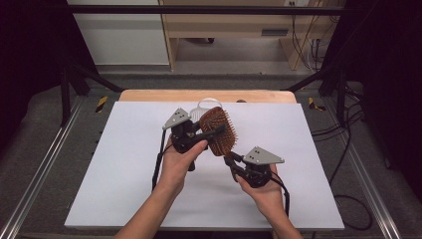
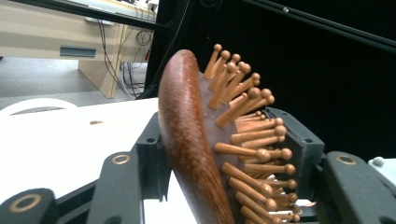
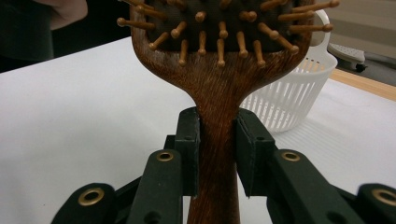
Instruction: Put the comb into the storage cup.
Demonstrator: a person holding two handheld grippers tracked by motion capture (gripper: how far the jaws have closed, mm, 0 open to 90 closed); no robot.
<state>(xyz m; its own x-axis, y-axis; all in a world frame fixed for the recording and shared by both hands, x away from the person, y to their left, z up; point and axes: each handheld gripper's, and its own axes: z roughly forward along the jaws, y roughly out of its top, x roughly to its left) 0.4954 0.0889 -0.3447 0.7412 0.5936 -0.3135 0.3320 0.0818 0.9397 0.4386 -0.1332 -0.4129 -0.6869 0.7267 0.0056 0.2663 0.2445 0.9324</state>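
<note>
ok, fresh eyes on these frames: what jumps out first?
The wooden paddle hairbrush held in the air over the middle of the white table. The right gripper clamps its handle, and the left gripper has its jaws around the brush head, one on the wooden back, one at the bristle side. Behind it, a white slotted basket stands at the table's far edge.

No legible text, label or number anywhere

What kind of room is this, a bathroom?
Probably a lab or workshop set up for recording, not a bathroom: a white board on a metal-framed bench, loose cables on the floor, and wooden office furniture behind.
</note>
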